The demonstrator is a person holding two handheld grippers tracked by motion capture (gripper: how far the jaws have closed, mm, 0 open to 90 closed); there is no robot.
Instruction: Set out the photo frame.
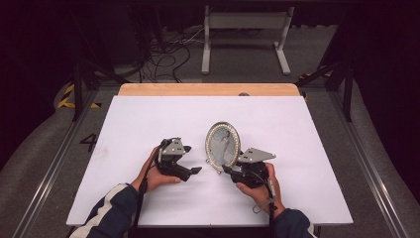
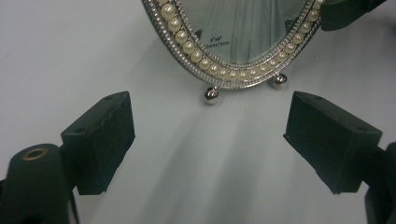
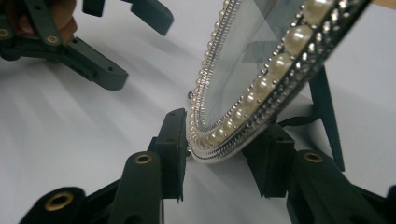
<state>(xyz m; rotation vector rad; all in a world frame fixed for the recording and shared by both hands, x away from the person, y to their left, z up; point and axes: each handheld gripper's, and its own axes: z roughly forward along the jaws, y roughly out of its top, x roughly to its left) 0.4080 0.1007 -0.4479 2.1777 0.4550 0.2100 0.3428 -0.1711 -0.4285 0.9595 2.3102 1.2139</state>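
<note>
Right gripper [image 1: 232, 169]: jaws pinch the lower rim of the oval frame, one pad on the front face, one behind; held in the person's right hand [image 1: 260, 188] at table's near right of centre
Left gripper [image 1: 193, 171]: jaws wide apart, nothing between them; pads [image 2: 100, 140] point at the frame's base, close to it, not touching; left hand [image 1: 157, 176] grips the body
Oval frame [image 1: 222, 146]: pearl-and-silver rim, glass front with a pale picture; stands upright near the middle of the table, slightly tilted back; two ball feet [image 2: 211, 94] on the surface; dark rear strut [image 3: 324, 109] visible behind
Table [image 1: 148, 119]: white top; wooden strip at far edge
Floor: cables [image 1: 166, 54] and a white stand [image 1: 245, 29] beyond the table
</note>
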